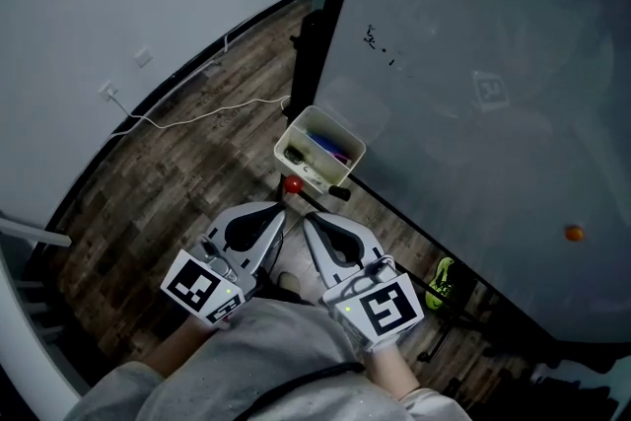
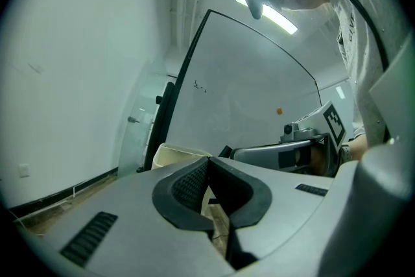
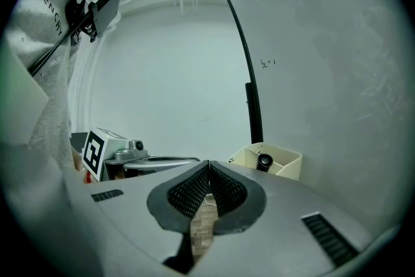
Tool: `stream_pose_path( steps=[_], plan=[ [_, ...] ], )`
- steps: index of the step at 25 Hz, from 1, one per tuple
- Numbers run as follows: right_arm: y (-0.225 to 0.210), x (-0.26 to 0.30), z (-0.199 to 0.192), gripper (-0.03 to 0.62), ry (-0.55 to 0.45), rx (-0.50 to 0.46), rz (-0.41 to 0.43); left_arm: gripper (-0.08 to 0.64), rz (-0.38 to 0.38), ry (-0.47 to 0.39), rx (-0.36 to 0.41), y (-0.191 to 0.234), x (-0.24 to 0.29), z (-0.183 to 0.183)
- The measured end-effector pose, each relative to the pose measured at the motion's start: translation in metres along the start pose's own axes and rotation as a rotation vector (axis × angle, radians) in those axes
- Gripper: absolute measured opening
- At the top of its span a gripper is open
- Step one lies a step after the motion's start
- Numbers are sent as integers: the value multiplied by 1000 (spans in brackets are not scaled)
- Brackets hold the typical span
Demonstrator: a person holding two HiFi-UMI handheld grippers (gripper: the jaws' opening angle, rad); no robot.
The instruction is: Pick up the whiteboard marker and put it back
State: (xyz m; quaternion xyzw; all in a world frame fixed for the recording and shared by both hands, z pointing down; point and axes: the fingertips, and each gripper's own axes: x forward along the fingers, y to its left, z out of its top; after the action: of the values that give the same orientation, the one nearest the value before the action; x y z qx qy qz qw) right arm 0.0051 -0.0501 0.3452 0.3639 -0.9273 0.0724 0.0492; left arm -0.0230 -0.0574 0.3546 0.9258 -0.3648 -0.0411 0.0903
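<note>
A cream marker box (image 1: 296,145) hangs at the lower left corner of the whiteboard (image 1: 473,84). Blue and purple markers (image 1: 330,149) lie inside it. In the right gripper view the box (image 3: 285,165) shows a black marker end (image 3: 264,161) standing up in it. My left gripper (image 1: 283,210) and right gripper (image 1: 305,218) are held side by side near my body, below the box, both shut on nothing. The left gripper's (image 2: 207,160) jaws meet at their tips, and so do the right gripper's (image 3: 209,164). The box (image 2: 176,154) rises just behind the left jaws.
A red object (image 1: 293,184) and a black cap-like piece (image 1: 340,193) sit under the box. A white cable (image 1: 197,116) trails over the wooden floor to a wall socket (image 1: 108,92). An orange magnet (image 1: 574,233) sticks to the board. A yellow-green item (image 1: 442,283) lies by the board's foot.
</note>
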Motion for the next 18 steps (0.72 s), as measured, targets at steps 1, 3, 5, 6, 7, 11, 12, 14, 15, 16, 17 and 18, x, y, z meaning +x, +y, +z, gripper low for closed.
stream_pose_path(
  steps=[1,3,5,6,7,11,12,14,15,16,17,18],
  plan=[
    [1,0,1,20,-1,-1,2,14,2,-2,0,0,-1,1],
    [2,0,2,20,-4,1,6,14,6,-4,-2,1,-2,2],
    [4,0,4,20,-6,1,10,14,11,-5,-4,2,-4,3],
    [5,0,4,20,-7,1,11,14,12,-5,-4,2,-5,3],
    [5,0,4,20,-7,0,12,14,13,-5,-3,2,-6,3],
    [6,0,5,20,-8,-2,12,14,10,-4,-3,1,-7,4],
    [6,0,5,20,-8,-4,12,14,8,-5,-2,1,-6,4],
    [6,1,6,20,-9,-7,12,14,6,-8,-1,1,-6,6],
    [6,1,6,20,-10,-8,12,14,5,-10,-2,1,-5,7],
    [6,1,7,20,-11,-8,11,14,4,-11,-2,1,-5,8],
    [6,1,7,20,-12,-9,11,14,3,-11,-2,1,-5,8],
    [6,1,8,20,-12,-10,12,14,2,-12,-1,1,-4,9]
  ],
)
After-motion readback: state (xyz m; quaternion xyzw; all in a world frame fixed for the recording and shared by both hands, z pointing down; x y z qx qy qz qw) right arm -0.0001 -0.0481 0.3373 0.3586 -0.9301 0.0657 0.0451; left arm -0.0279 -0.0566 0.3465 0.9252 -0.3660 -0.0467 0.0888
